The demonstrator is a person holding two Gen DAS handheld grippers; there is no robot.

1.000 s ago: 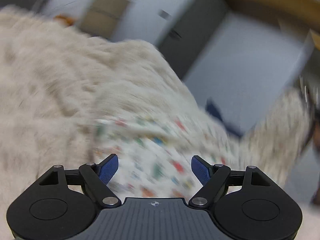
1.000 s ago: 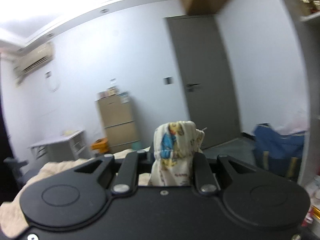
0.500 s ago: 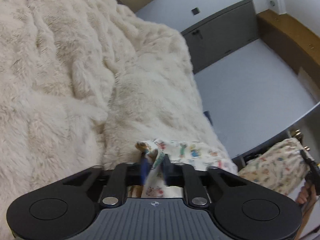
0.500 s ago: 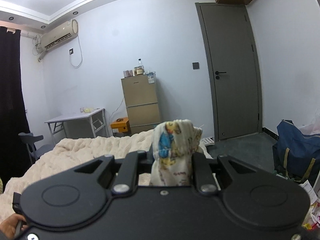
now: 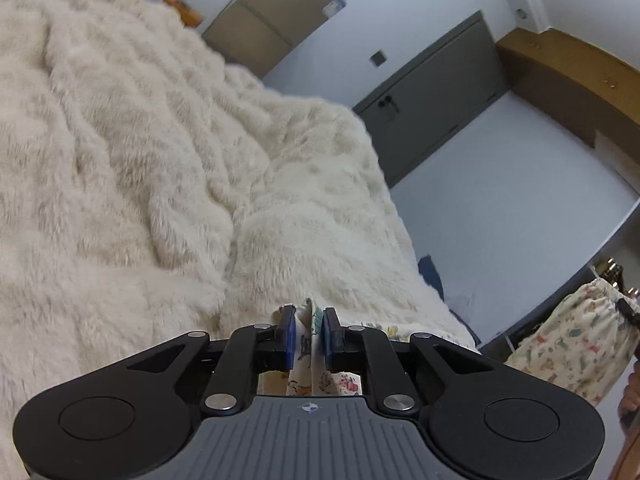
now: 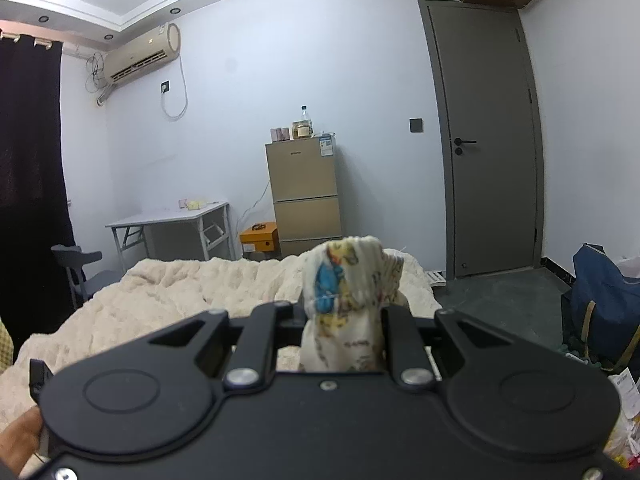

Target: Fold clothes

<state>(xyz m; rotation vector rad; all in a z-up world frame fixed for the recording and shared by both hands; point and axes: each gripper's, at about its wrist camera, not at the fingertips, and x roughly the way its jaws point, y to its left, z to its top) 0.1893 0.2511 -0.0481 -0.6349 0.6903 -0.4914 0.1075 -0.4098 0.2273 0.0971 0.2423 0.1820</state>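
Note:
A white garment with a colourful cartoon print (image 5: 568, 344) hangs in the air at the right of the left wrist view. My left gripper (image 5: 309, 330) is shut on one edge of it, just above the fluffy cream blanket (image 5: 132, 168). My right gripper (image 6: 344, 300) is shut on a bunched part of the same garment (image 6: 348, 280), held high and level with the room. The stretch of cloth between the two grippers is mostly hidden behind the gripper bodies.
The cream blanket covers a bed (image 6: 168, 292). Beyond it stand a beige drawer cabinet (image 6: 304, 196), a small white table (image 6: 168, 220) and a grey door (image 6: 484, 140). A dark blue bag (image 6: 604, 300) sits on the floor at the right.
My left gripper was open over the printed garment, then shut on its edge and has lifted a little. My right gripper stays shut on the garment and has steadied.

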